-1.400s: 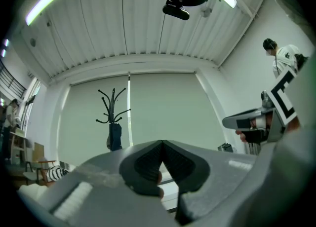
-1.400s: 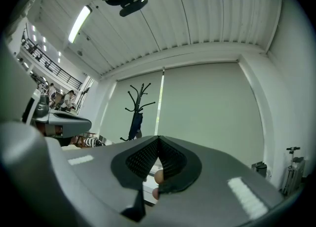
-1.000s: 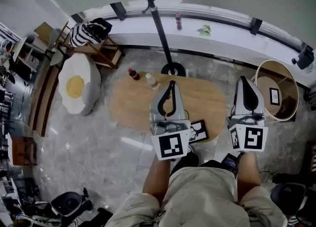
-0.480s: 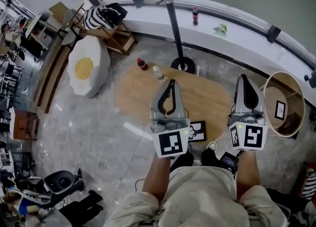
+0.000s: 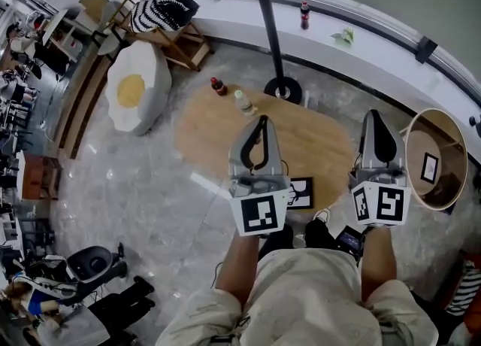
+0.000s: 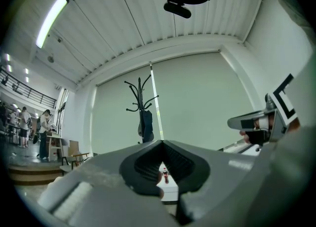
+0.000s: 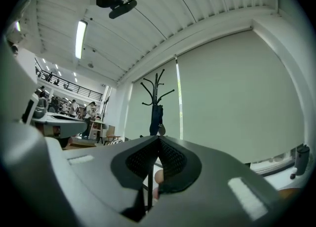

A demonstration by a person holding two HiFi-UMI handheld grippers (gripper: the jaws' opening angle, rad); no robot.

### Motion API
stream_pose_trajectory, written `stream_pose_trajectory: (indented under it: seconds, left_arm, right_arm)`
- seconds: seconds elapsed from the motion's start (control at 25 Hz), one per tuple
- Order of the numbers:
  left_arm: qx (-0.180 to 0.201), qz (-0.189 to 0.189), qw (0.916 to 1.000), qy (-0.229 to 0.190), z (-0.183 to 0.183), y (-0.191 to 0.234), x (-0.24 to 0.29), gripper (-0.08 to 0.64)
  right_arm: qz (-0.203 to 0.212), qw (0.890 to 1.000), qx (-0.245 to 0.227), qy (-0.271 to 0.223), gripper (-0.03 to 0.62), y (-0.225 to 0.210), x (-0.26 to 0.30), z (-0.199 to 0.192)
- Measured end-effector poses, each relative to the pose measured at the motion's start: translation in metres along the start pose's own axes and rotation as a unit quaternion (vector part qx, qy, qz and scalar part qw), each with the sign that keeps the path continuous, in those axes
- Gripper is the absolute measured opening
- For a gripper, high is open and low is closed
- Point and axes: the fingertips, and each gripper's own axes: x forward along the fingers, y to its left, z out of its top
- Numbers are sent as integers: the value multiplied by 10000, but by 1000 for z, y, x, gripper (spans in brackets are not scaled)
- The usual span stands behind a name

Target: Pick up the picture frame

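The picture frame (image 5: 302, 193), black-edged with a white print, lies flat at the near edge of the oval wooden table (image 5: 316, 145). My left gripper's body hides part of it. My left gripper (image 5: 261, 119) is held level over the table's middle, beyond the frame, shut and empty. My right gripper (image 5: 373, 114) hovers over the table's right end, also shut and empty. In the left gripper view the jaws (image 6: 162, 142) meet with nothing between them. The right gripper view shows the same (image 7: 158, 137).
Two bottles (image 5: 219, 86) (image 5: 242, 102) stand at the table's far left. A coat stand (image 5: 286, 90) rises just behind it. A round wooden tub (image 5: 442, 128) at the right holds another small frame (image 5: 430, 168). An egg-shaped cushion (image 5: 134, 89) and a chair (image 5: 161, 12) are at the left.
The head view has swung, so the table and room sit further right and higher in the picture. Both grippers keep about the same places in it and stay shut.
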Motion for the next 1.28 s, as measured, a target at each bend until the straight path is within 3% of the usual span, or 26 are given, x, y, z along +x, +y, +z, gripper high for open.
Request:
stream_pose_trajectory:
  seconds: [0.12,0.28,0.52,0.68,1.0,1.28]
  left_arm:
    - [-44,30,9998,168,-15,2,2,5]
    - [-437,52,9978,500,-44,5,3,5]
    - [-345,72,9941,1021,-100,4,-8,5]
    - [-581,86,9879,1433,-145,-1,-17,5]
    - [-585,26,9729,2236,-240,-16,-39,5]
    - [-534,-197,9610,2708,-319,-32,-61,6]
  right_arm:
    - [68,9998,-4,167,2,4,4,-14]
    - [167,9987,127,467,3,11,7,-43]
    - [299,9944,406,924,3,28,-1,-98]
    - [295,9895,486,1326,3,35,-9,-141]
    - [339,9718,795,2193,3,50,-33,-246]
    - [372,9534,637,2925,3,64,-58,-331]
